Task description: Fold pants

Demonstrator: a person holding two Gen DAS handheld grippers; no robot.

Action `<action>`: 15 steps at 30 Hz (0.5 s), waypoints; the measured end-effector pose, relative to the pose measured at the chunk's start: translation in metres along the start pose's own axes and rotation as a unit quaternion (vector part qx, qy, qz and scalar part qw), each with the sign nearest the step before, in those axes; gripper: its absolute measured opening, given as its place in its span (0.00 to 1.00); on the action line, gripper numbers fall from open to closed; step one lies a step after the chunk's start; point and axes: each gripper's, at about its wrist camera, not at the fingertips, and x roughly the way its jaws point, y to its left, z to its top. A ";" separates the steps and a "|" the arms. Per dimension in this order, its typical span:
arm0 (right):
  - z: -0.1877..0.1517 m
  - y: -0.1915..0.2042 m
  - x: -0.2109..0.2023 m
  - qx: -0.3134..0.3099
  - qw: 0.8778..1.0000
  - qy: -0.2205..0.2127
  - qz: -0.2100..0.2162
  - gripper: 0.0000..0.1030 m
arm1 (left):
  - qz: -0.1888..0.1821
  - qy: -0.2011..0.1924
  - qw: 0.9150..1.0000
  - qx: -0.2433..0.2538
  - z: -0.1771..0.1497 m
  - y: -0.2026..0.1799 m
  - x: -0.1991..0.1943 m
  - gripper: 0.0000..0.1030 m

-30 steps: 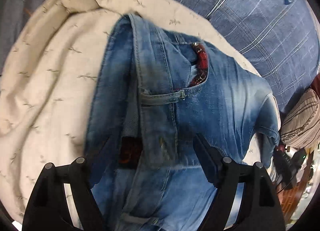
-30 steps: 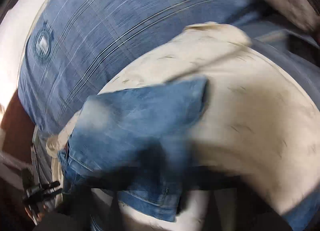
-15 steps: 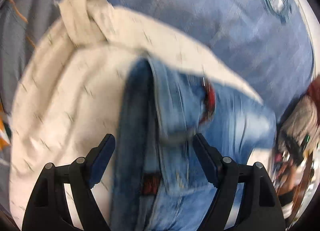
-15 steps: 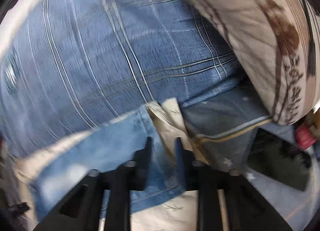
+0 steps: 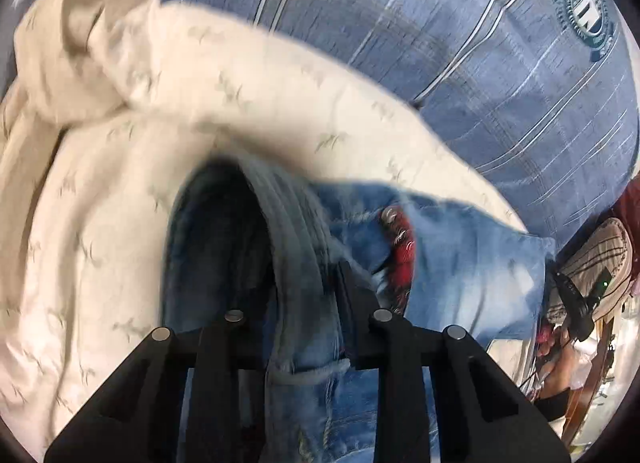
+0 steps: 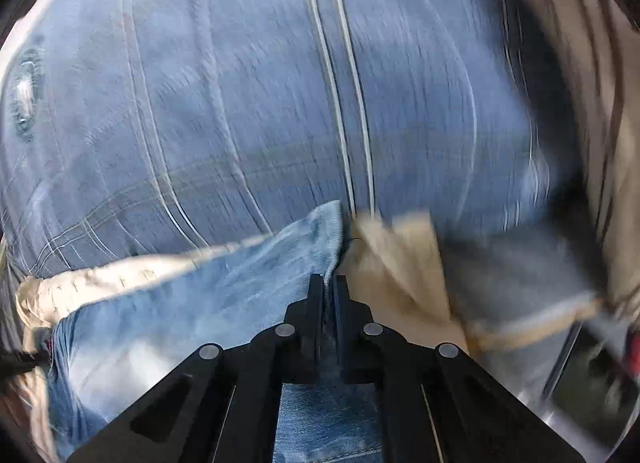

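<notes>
A: Left wrist view: left gripper (image 5: 304, 275) pinched on the bunched waistband of the jeans (image 5: 472, 259), thick seam squeezed between the two black fingers. Jaws just been closing, denim right between them. Rest of the jeans spilling forward and off to the right of the fingers, dark inside of the waist gaping open just left of the grip. Red lining (image 5: 402, 247) peeking out just right of the fingertips. All of it lying on a cream blanket (image 5: 120, 191), with a blue plaid duvet (image 5: 460, 47) further ahead. Pretty blurry though.

B: Same story on the right wrist view. Right gripper (image 6: 329, 283) pressed together on a thin edge of the jeans (image 6: 192, 303), only a sliver of denim showing between the fingers. Cloth stretching away to the left of the gripper, one corner sticking up just past the fingertips. Cream blanket (image 6: 400, 251) touching the jeans immediately right of the tips, blue plaid duvet (image 6: 240, 83) filling everything ahead. Heavily smeared on the right side, can't tell what's over there.

A: So both ends of the pants clamped, one per gripper.
</notes>
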 end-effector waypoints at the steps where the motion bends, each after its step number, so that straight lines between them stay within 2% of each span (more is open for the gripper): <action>1: 0.002 -0.006 0.010 0.012 1.000 0.014 -0.007 0.04 | 0.028 -0.014 0.999 0.005 0.005 -0.002 0.005 0.23; 2: 0.000 -0.010 0.026 0.018 0.998 0.044 -0.029 0.05 | 0.056 -0.010 0.998 0.011 0.007 -0.004 0.013 0.24; 3: -0.003 -0.008 0.036 0.010 0.996 0.059 -0.062 0.04 | 0.080 0.012 0.997 0.017 0.008 -0.005 0.028 0.24; 5: -0.008 -0.003 0.038 0.001 0.995 0.055 -0.089 0.04 | 0.090 -0.002 0.996 0.022 0.007 -0.008 0.026 0.24; 6: -0.009 -0.002 0.030 0.007 0.996 0.042 -0.084 0.07 | 0.092 0.003 0.995 0.024 0.007 -0.010 0.021 0.24; 8: -0.013 -0.002 0.007 0.017 0.997 0.021 -0.068 0.08 | 0.070 0.001 0.997 0.014 0.003 -0.004 -0.001 0.24; 9: -0.018 -0.002 -0.011 0.019 0.998 0.013 -0.054 0.15 | 0.054 -0.008 0.999 0.004 -0.001 0.002 -0.017 0.27; 10: -0.025 -0.002 -0.028 0.016 0.999 0.009 -0.042 0.25 | 0.046 -0.013 0.999 -0.006 -0.005 0.008 -0.030 0.32; 11: -0.031 -0.002 -0.039 0.014 0.999 0.007 -0.034 0.30 | 0.045 -0.014 0.999 -0.015 -0.016 0.018 -0.045 0.36; 13: -0.057 -0.009 -0.075 0.016 1.000 0.007 -0.001 0.46 | 0.028 -0.009 0.999 -0.023 -0.037 0.033 -0.065 0.47; 15: -0.086 -0.015 -0.103 0.023 1.000 0.013 0.015 0.49 | 0.004 0.001 1.000 -0.029 -0.068 0.054 -0.087 0.55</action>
